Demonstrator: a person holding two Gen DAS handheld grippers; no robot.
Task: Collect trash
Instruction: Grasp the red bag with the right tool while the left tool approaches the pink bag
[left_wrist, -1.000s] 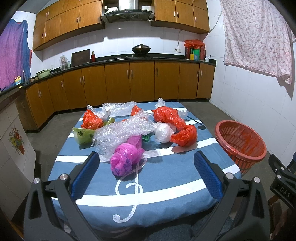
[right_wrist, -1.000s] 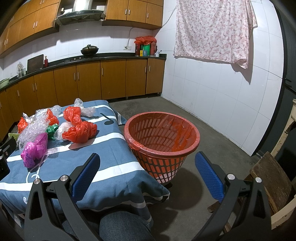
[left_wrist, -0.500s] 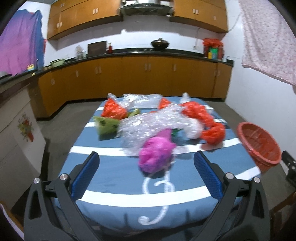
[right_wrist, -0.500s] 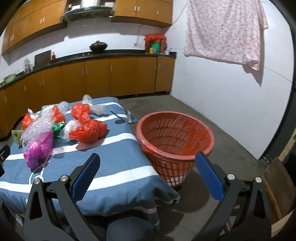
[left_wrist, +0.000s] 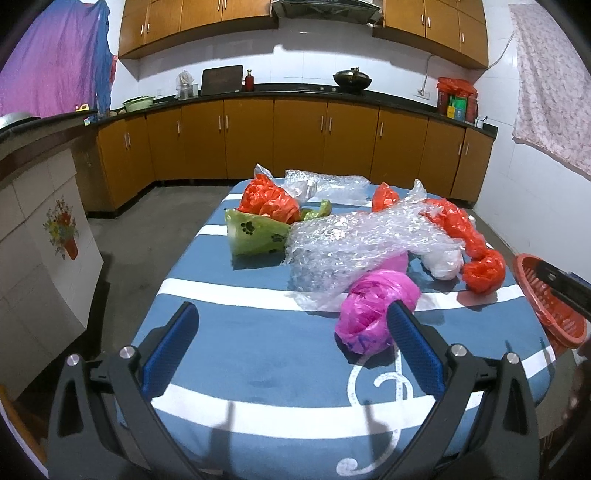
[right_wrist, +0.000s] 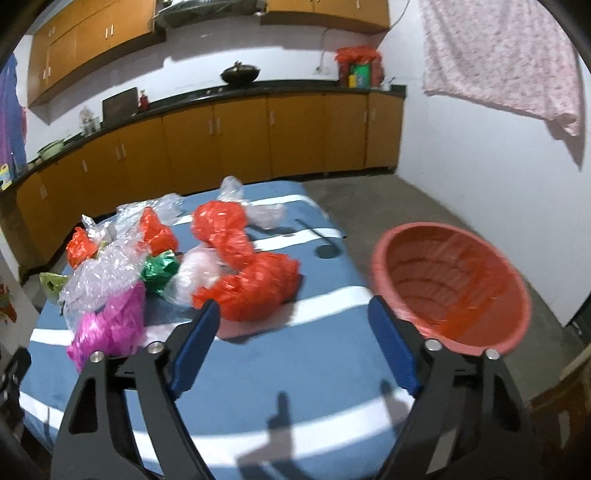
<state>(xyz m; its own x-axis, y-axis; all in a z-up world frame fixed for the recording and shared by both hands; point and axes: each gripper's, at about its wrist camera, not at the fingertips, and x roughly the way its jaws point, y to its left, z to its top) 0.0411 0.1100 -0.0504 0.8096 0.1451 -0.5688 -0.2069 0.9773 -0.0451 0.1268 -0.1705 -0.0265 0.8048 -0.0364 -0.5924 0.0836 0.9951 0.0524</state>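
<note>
Left gripper (left_wrist: 291, 325) spread wide, nothing held, above the near end of the blue striped table (left_wrist: 258, 354); right blue finger pad (left_wrist: 413, 347) just in front of the pink bag (left_wrist: 376, 310). Right gripper (right_wrist: 295, 332) likewise wide open and empty, above the same table, left pad (right_wrist: 195, 343) close to a red bag (right_wrist: 258, 284). Beyond: bubble wrap (left_wrist: 362, 240), green bag (left_wrist: 255, 236), more red bags (left_wrist: 269, 201). Red basket (right_wrist: 450, 288) beside the table's right edge.

red bags (left_wrist: 482, 272): 4 | pink bag (left_wrist: 376, 314): 1 | bubble wrap (left_wrist: 354, 243): 2 | basket (right_wrist: 452, 291): 1
</note>
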